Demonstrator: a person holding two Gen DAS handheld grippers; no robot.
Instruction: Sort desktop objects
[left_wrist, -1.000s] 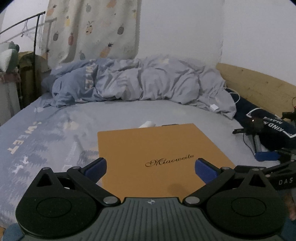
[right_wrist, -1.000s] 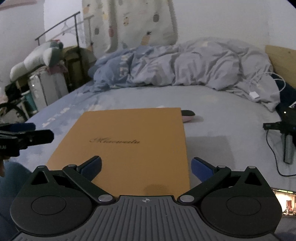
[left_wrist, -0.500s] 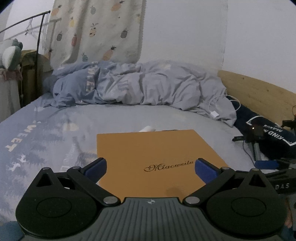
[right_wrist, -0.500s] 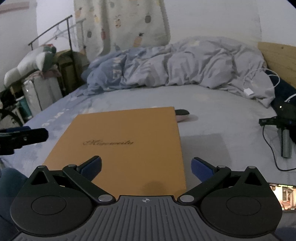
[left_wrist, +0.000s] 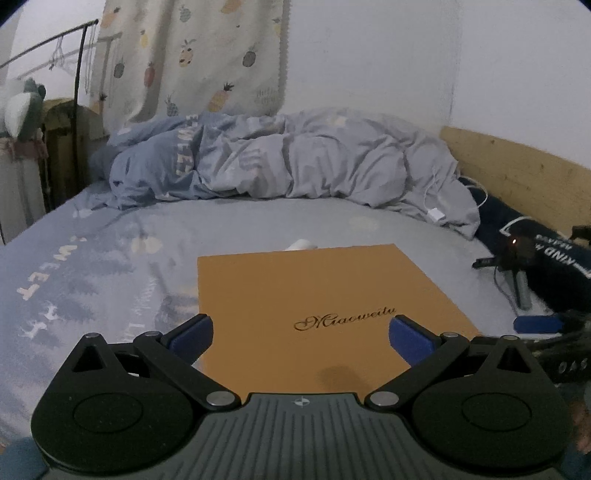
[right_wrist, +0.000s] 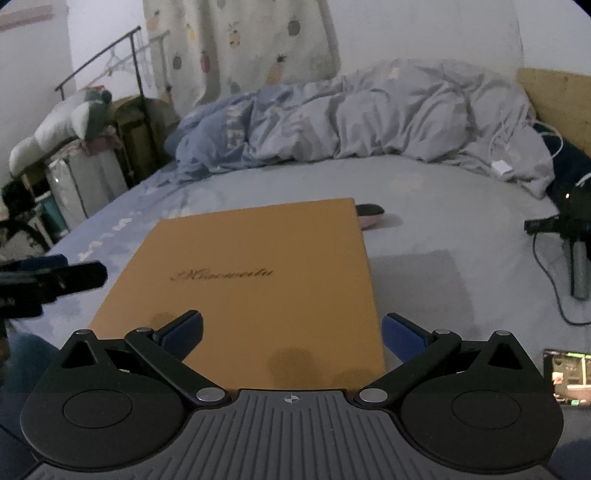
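- The big flat orange cardboard box with gold curly writing (left_wrist: 317, 295) lies flat on the soft grey-blue bed sheet (left_wrist: 110, 258), right in front of both tongs.
- The left gripper (left_wrist: 301, 330) has its blue tips spread wide and holds nothing. The right gripper (right_wrist: 291, 330) is the same, wide apart and empty.
- The box looks wider than the gap between the tips, so a grab from the side may just push it along the sheet.
- The bed is soft. If one gripper presses down on an edge, the box may tip or sink, and the tips may slide off.
- A small dark and pink thing (right_wrist: 369, 215) lies just beside the far right corner of the box. A small white thing (left_wrist: 301, 244) peeks out behind the far edge. If the box slides away, it may bump them.
- A black cable (right_wrist: 550, 280) lies on the sheet to the right, well apart from the box. The right gripper may catch it if it swings out wide.
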